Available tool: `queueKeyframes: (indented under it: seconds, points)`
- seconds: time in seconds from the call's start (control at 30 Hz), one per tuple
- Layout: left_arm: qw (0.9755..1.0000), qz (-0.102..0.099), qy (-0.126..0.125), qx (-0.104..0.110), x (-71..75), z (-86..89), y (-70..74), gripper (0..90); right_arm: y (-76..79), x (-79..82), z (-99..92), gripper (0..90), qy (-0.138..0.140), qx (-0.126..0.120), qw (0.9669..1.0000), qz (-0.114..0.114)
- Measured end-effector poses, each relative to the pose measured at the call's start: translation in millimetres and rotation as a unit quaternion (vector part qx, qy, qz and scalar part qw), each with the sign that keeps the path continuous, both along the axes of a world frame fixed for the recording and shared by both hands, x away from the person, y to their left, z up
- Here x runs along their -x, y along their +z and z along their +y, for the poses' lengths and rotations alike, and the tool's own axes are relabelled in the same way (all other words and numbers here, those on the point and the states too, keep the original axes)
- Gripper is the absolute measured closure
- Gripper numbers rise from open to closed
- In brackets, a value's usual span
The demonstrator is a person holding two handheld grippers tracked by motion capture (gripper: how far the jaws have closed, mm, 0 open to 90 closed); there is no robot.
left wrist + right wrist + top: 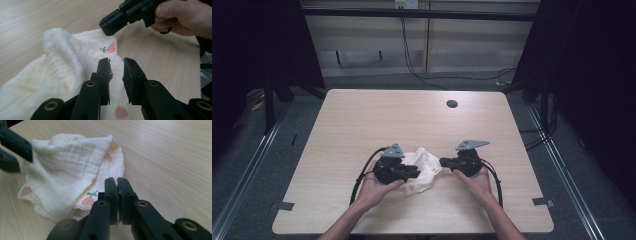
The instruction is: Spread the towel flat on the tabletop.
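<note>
A crumpled cream cloth (422, 170) with small pink tulip prints lies on the table near the person's edge. My left gripper (117, 72) hovers over it with its jaws parted; cloth (62, 65) shows in the gap, and the pads do not press on it. My right gripper (117, 187) has its jaws together at the cloth's (67, 167) printed corner, whose hem runs in behind the jaw. In the left gripper view the right gripper (110, 25) bites the cloth's top edge beside a tulip. In the high view the left gripper (414, 173) and the right gripper (443, 162) flank the cloth.
The pale wooden table (362, 120) has a round cable hole (452, 104) at its far right. Black cables trail from both grippers toward the near edge. Dark frame posts stand around the table.
</note>
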State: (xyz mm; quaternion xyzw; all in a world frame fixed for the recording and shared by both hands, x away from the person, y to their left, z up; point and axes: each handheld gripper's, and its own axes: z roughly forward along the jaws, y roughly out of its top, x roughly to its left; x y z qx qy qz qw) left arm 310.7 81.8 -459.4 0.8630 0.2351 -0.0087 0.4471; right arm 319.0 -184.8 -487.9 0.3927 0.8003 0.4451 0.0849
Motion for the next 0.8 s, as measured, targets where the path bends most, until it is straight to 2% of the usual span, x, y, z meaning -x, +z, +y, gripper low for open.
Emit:
queueKeyframes:
  seconds: [0.03,0.1,0.13,0.17,0.23,0.3,0.33,0.4,0.43,0.53,0.57,0.6,0.67,0.7,0.8]
  points:
    - [0.9998,0.002,-0.017,-0.008,-0.8,-12.3,-7.0,73.7,-1.5,-0.4,0.4,86.7,0.000,0.001,1.0000,0.003]
    - [0.9997,0.001,-0.021,-0.009,-1.1,-15.6,-9.3,73.3,-2.6,-0.2,1.4,86.6,0.002,0.006,1.0000,0.004]
    - [0.9994,0.004,-0.030,-0.017,-2.0,-19.4,-11.3,73.3,-2.6,-0.2,1.4,86.6,0.002,0.006,1.0000,0.004]
    - [0.9993,-0.004,-0.030,-0.020,-1.6,-23.1,-13.3,73.2,-2.8,0.4,1.7,86.6,0.001,0.007,1.0000,0.006]
    - [0.9991,-0.003,-0.036,-0.021,-1.9,-28.1,-18.6,74.7,-4.4,-0.3,0.9,86.5,-0.001,0.004,0.9999,0.010]
    - [0.9983,-0.007,-0.037,-0.045,-2.0,-31.1,-24.1,74.6,-4.8,-0.7,0.6,86.5,-0.001,0.004,0.9999,0.011]
    - [0.9984,-0.003,-0.038,-0.041,-1.9,-31.4,-27.5,74.5,-5.2,-1.0,0.6,86.5,-0.002,0.004,0.9999,0.011]
    - [0.9980,-0.008,-0.041,-0.047,-0.5,-32.0,-30.3,73.8,-5.5,-1.5,0.3,86.4,0.000,0.005,0.9999,0.011]
    - [0.9982,-0.011,-0.043,-0.041,-0.2,-32.1,-30.0,73.0,-5.6,-1.7,0.1,86.4,-0.001,0.005,0.9999,0.010]
    - [0.9977,-0.011,-0.053,-0.040,-0.7,-32.7,-26.6,76.6,-5.7,-1.7,-0.2,86.3,-0.002,0.005,0.9999,0.011]
    - [0.9978,-0.007,-0.053,-0.039,-1.1,-33.7,-26.9,77.7,-5.8,-1.5,-0.4,86.3,-0.003,0.004,0.9999,0.013]
    - [0.9975,-0.001,-0.057,-0.041,-1.3,-35.3,-28.4,77.7,-6.2,-1.7,-0.3,86.3,-0.004,0.002,0.9999,0.014]
    - [0.9961,-0.010,-0.057,-0.067,-0.7,-38.4,-32.2,77.0,-7.4,-2.5,0.0,86.3,-0.003,0.002,0.9999,0.016]
    - [0.9963,-0.006,-0.057,-0.064,-1.8,-39.6,-36.7,75.7,-7.4,-2.5,0.2,86.3,-0.002,0.002,0.9999,0.017]
    - [0.9971,-0.006,-0.051,-0.056,-2.2,-40.0,-38.1,71.0,-7.5,-2.6,0.4,86.3,-0.002,0.004,0.9999,0.016]
